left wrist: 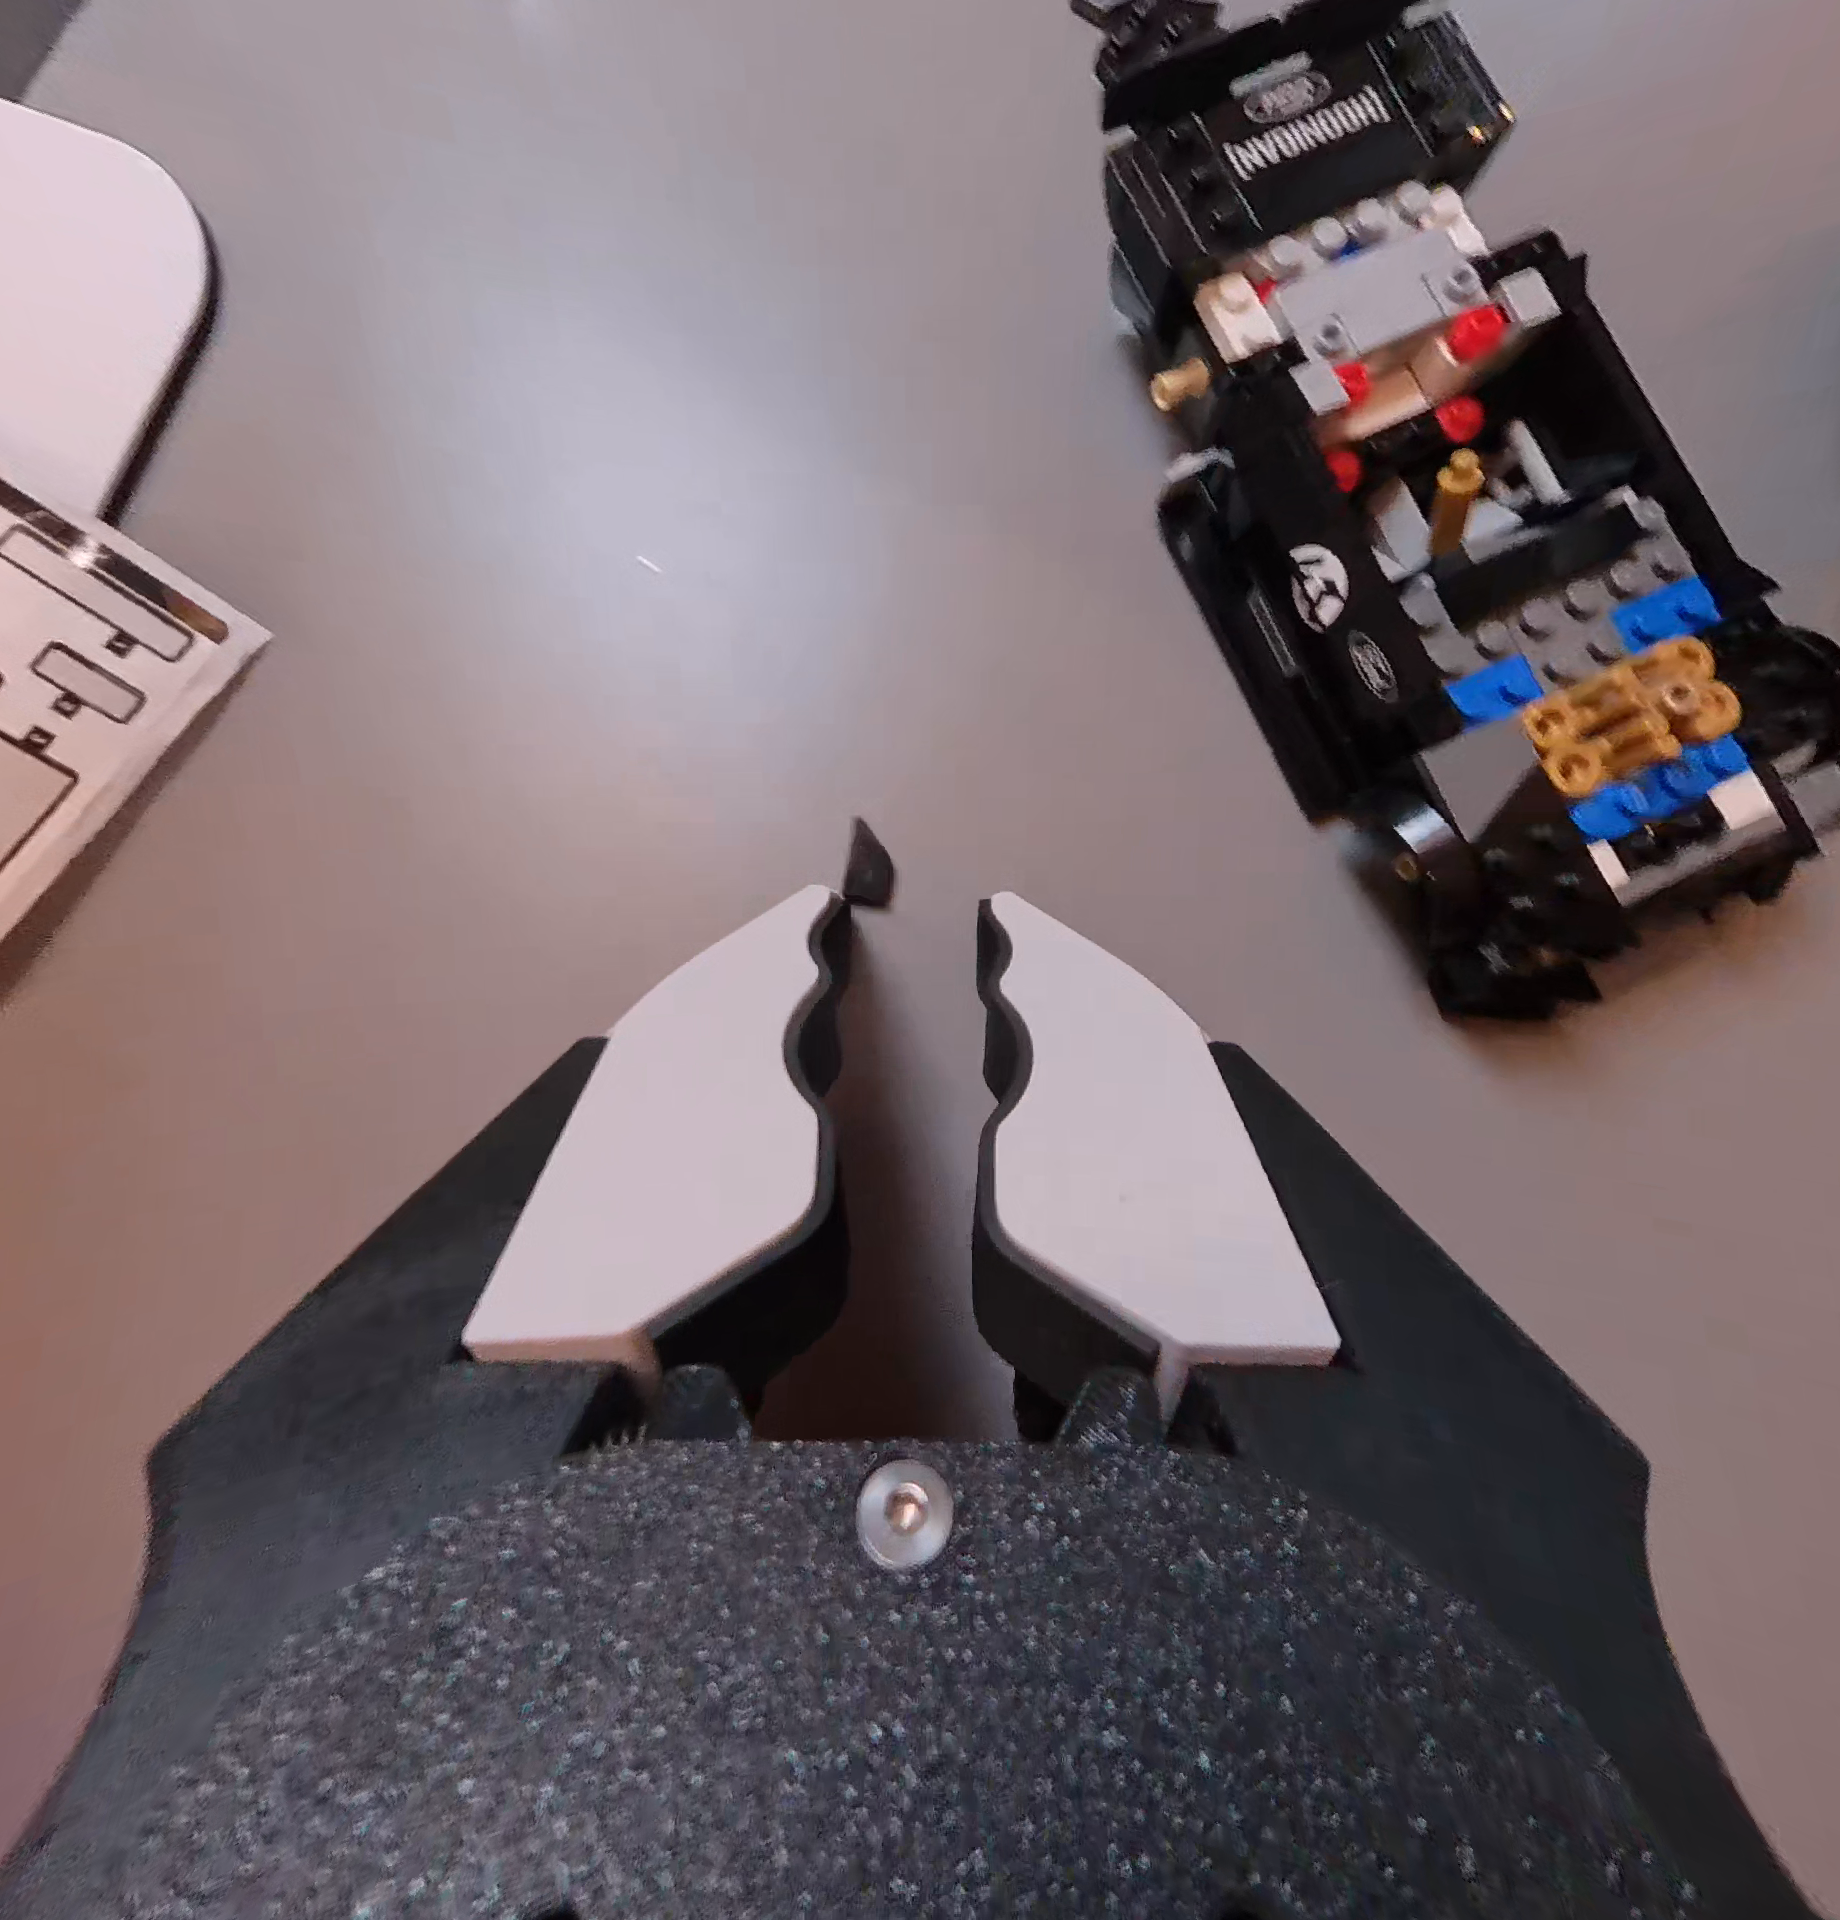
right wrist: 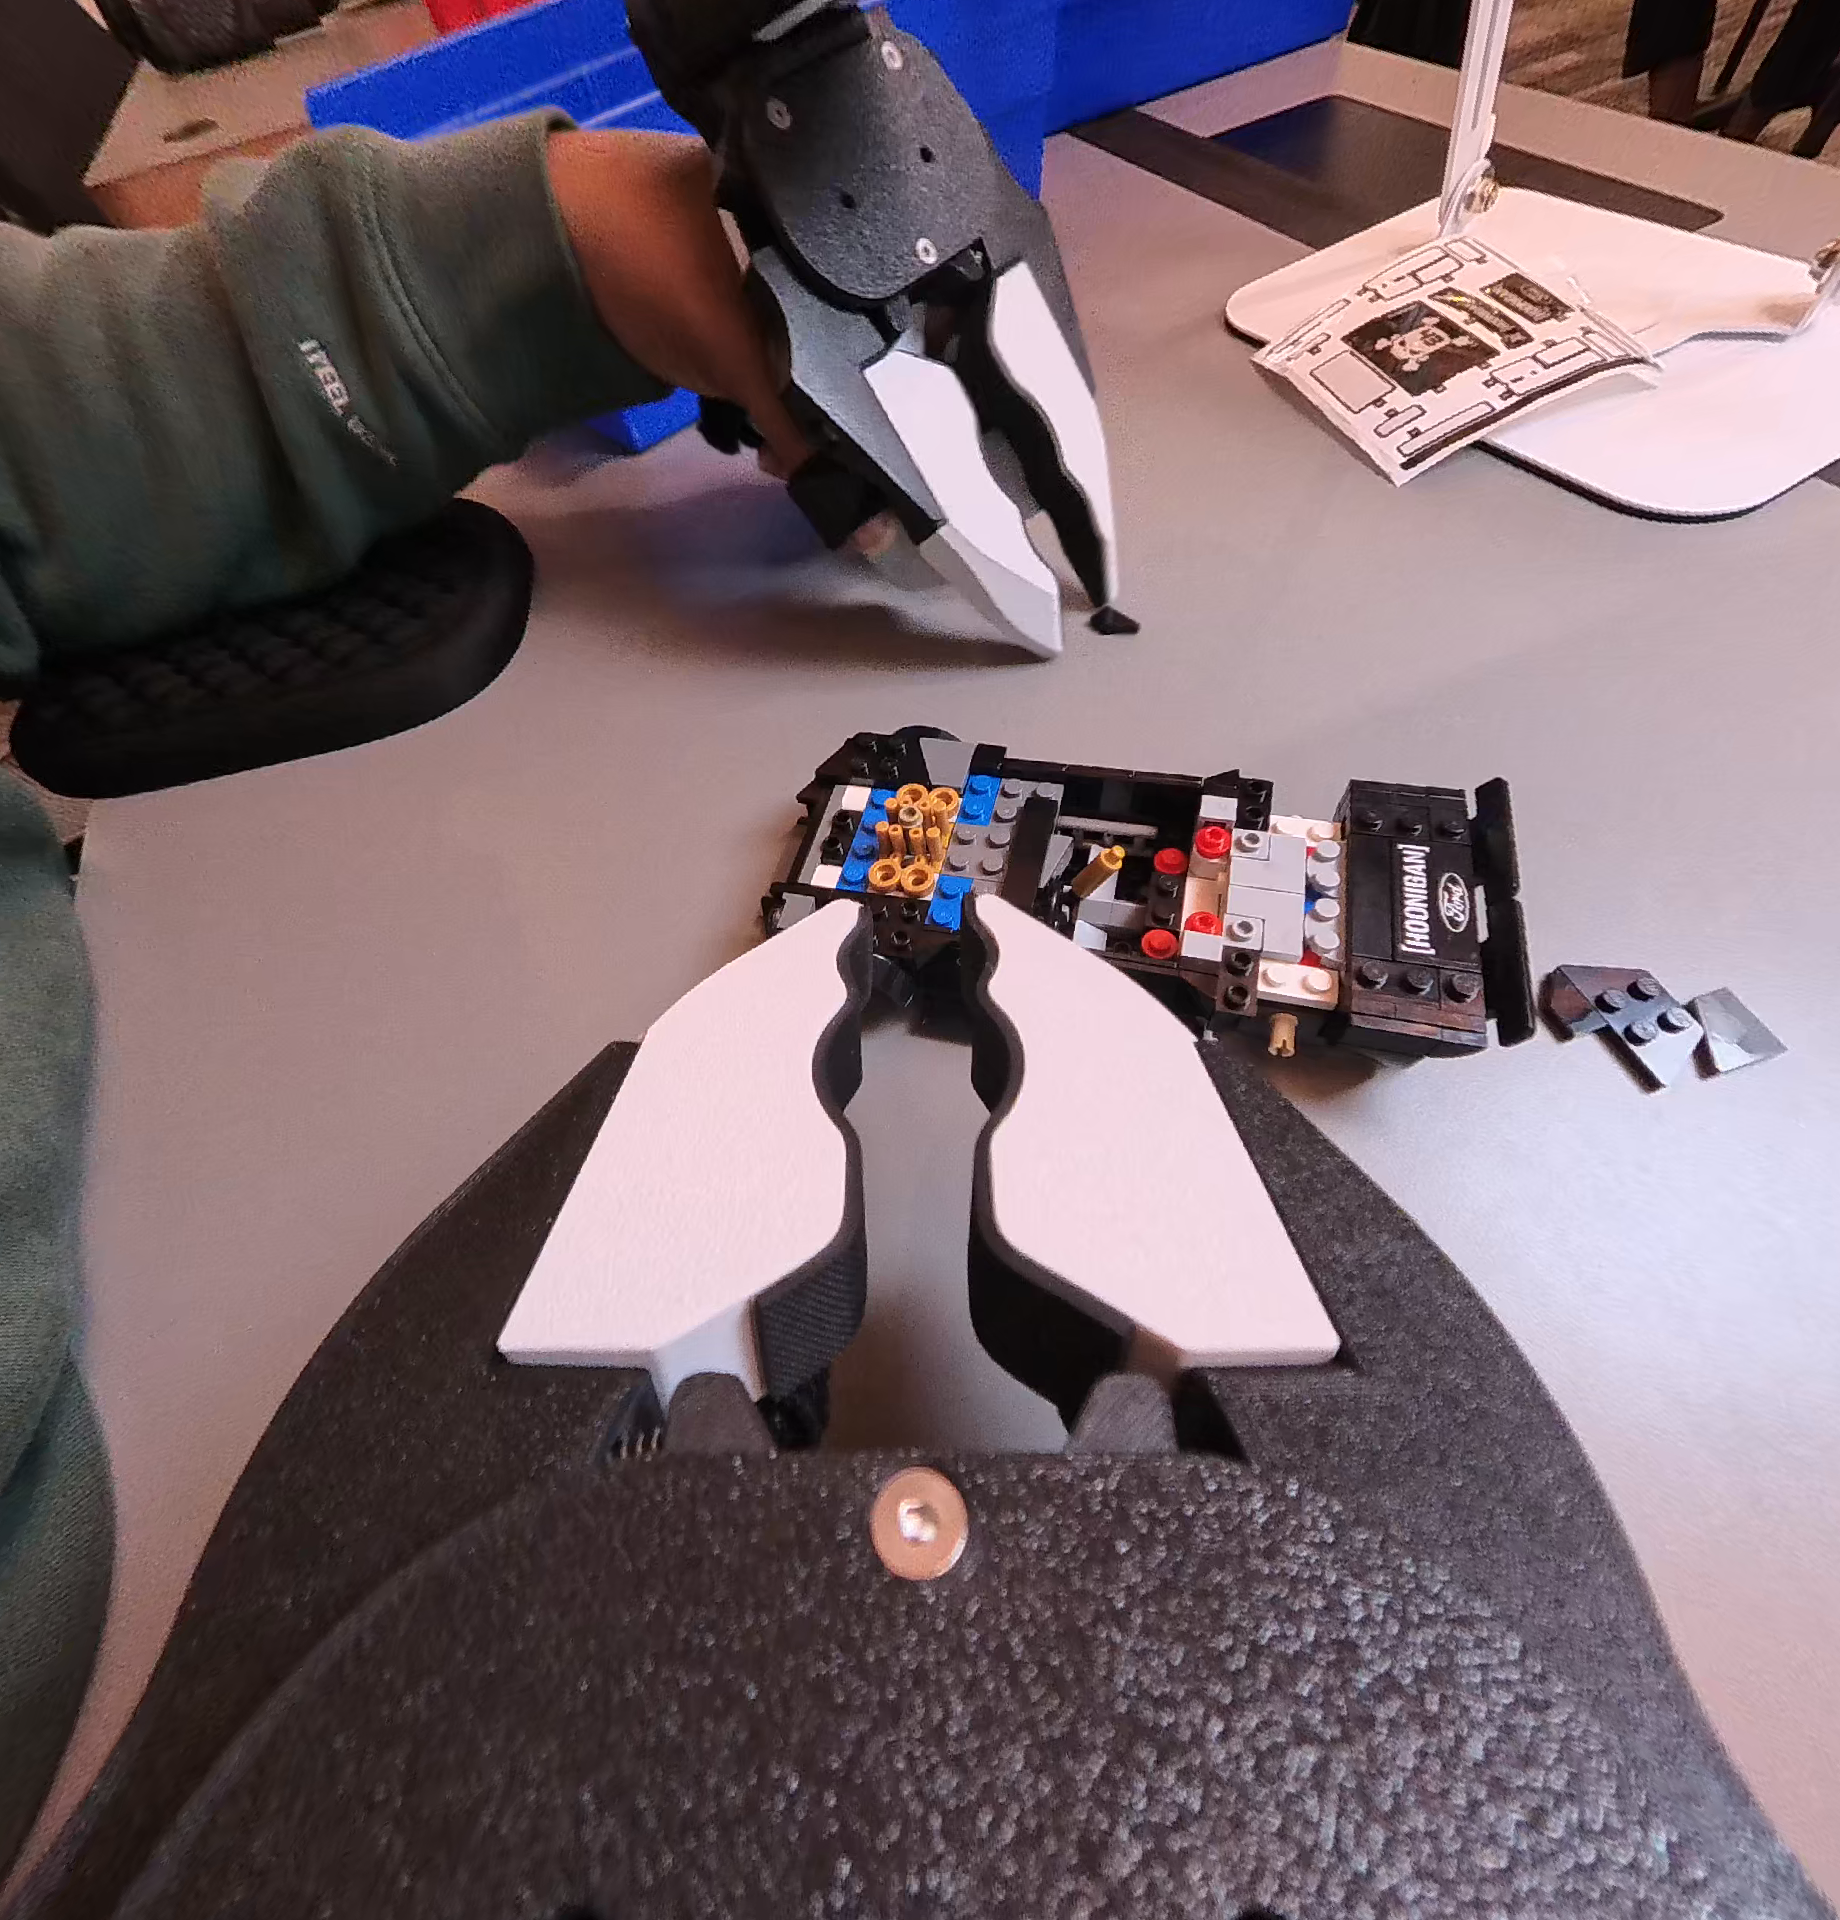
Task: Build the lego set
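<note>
Left claw (left wrist: 911, 904) parted over tiny black piece (left wrist: 866, 862); light, slippery, we'd pinch its flat sides. Right claw (right wrist: 916, 914) parted at car (right wrist: 1134, 894), gripping nothing.

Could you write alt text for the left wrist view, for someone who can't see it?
An open hand-held gripper points down at a grey table, with a tiny black piece at the tip of one finger. A half-built black toy car with blue, red and gold bricks sits to the upper right, and a sticker sheet lies at the left edge.
</note>
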The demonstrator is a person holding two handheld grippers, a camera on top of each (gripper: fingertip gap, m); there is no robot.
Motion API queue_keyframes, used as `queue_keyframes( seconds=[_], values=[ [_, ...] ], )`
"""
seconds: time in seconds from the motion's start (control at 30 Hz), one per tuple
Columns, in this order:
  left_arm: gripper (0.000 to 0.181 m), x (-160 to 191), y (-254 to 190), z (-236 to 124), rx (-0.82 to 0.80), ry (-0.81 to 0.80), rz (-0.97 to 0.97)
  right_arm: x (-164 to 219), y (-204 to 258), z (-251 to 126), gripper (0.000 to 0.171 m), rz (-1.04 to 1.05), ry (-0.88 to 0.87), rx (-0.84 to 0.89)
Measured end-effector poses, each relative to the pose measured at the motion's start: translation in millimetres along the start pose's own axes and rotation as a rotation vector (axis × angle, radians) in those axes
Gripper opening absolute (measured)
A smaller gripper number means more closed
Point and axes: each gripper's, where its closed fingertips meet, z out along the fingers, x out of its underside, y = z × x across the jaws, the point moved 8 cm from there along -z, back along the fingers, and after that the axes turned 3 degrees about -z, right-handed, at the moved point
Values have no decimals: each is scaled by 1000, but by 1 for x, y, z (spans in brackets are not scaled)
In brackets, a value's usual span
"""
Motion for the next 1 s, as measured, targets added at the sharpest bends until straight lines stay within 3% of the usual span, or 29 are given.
queue_keyframes(
  seconds=[0.3, 0.6, 1.0],
  values=[
    [27, -1, 6, 2, -36, -29, -48, 1, 0, 1, 16, -3, 10, 3],
    [9, -5, 6, 6, -7, -36, -62, 1, 0, 2, 16, -1, 17, 2],
    [8, -1, 0, 3, -22, -40, -62, 1, 0, 1, 16, -2, 12, 7]
  ],
)
